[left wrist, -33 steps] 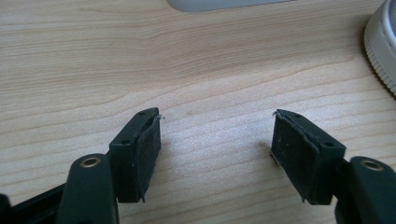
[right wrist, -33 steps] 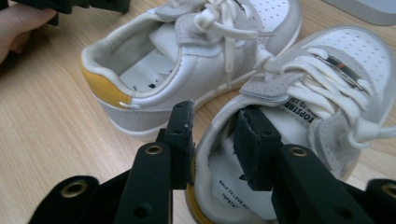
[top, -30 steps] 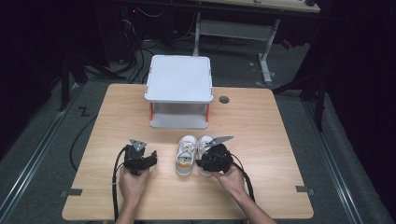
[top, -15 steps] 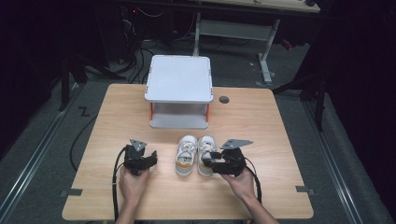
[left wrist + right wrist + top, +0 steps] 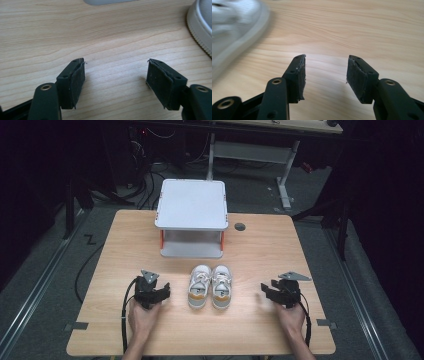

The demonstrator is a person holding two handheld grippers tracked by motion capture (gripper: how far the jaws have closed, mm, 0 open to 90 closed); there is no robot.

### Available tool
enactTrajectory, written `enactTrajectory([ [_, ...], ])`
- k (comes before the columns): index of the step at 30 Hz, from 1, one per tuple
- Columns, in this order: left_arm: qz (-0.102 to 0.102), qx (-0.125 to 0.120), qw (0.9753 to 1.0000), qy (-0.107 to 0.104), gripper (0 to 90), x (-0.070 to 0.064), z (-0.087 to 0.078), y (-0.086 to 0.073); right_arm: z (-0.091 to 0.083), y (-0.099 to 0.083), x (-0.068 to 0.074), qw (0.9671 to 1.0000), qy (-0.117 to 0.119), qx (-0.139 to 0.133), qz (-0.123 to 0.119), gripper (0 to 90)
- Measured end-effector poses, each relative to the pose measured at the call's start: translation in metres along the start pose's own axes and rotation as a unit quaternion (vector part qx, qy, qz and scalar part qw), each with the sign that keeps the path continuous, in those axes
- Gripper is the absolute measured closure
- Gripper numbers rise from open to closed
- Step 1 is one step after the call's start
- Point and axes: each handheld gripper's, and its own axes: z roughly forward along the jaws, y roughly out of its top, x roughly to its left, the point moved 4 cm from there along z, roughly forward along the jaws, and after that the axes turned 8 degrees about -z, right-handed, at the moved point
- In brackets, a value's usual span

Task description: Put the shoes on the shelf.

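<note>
White shoes [image 5: 210,286] side by side on table | left gripper [image 5: 159,292] open | right gripper [image 5: 266,291] open

this looks like a lab or workshop room: a light wooden table with a round cable hole [image 5: 240,226] stands on grey carpet floor [image 5: 45,270], with loose black cables [image 5: 145,180] and a metal desk frame [image 5: 260,152] behind in the dark.
</note>
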Motion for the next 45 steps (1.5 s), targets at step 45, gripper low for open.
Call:
enactTrajectory([
  [45, 0.061, 0.044, 0.9879, -0.136, 37.8, -0.133, -0.046, 0.024, 0.006, -0.022, -0.021, 0.9980, -0.062, 0.013, -0.004, 39.4],
])
